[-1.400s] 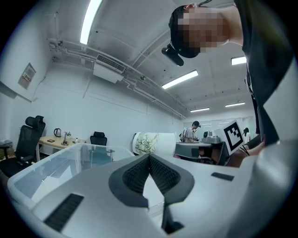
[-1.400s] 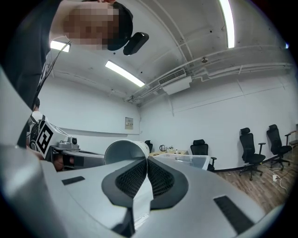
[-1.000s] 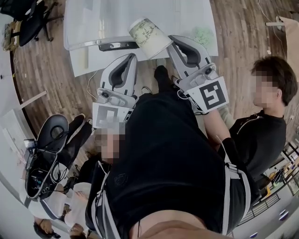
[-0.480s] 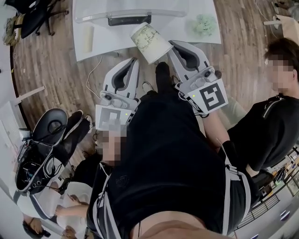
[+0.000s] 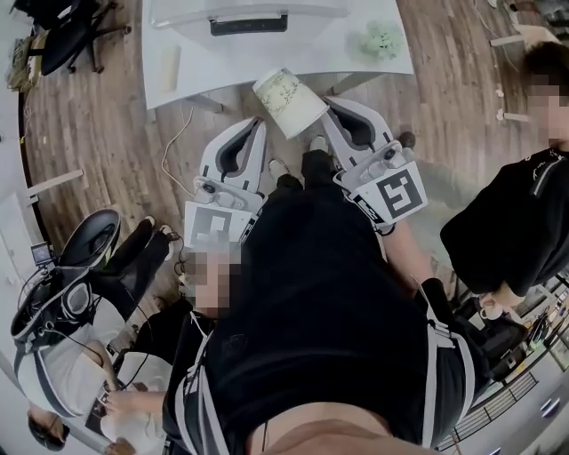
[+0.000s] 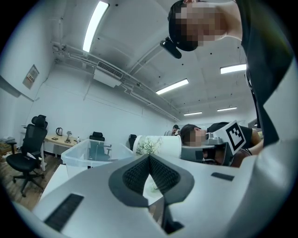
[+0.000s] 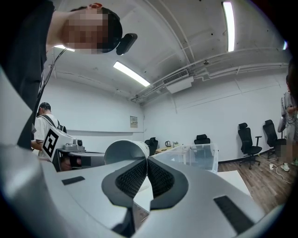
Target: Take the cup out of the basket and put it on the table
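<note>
The cup (image 5: 289, 102) hangs tilted over the floor, just off the counter (image 5: 338, 49), its rim pinched in the closed right claw (image 5: 323, 103). The right gripper view shows its hollow mouth, the left gripper view its leafy side. The left claw (image 5: 260, 123) is closed and empty. The counter and basket (image 5: 178, 16) lie farther off than before.

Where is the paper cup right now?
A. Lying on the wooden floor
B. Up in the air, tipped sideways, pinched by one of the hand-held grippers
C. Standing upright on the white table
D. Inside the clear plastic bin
B: the cup hangs tipped on its side with its rim pinched between the fingers of the right gripper, well outside the clear bin.
</note>
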Available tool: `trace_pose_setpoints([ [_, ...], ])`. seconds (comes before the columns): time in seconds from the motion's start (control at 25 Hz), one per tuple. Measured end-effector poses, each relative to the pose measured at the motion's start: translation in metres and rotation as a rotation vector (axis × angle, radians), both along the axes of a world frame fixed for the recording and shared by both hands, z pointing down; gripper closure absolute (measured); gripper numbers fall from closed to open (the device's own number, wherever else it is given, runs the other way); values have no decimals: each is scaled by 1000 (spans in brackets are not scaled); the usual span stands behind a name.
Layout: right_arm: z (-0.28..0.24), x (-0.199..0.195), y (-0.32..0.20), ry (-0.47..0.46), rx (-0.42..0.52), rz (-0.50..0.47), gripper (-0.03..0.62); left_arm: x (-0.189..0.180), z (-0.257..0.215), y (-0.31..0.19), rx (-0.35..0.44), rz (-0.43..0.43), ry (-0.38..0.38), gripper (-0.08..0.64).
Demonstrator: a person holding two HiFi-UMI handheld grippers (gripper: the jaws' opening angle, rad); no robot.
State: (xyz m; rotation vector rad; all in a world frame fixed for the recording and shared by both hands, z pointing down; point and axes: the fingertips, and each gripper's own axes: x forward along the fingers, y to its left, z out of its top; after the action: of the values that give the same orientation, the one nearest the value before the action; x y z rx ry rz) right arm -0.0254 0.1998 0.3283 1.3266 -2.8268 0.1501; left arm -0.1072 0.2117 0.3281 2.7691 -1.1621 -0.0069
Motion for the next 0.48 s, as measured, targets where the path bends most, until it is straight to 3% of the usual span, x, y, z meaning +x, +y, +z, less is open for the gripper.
trace_pose_setpoints([
  [0.48, -7, 44, 37, -37, 12, -29, 569, 46, -4, 23, 1, -12, -1, 541],
])
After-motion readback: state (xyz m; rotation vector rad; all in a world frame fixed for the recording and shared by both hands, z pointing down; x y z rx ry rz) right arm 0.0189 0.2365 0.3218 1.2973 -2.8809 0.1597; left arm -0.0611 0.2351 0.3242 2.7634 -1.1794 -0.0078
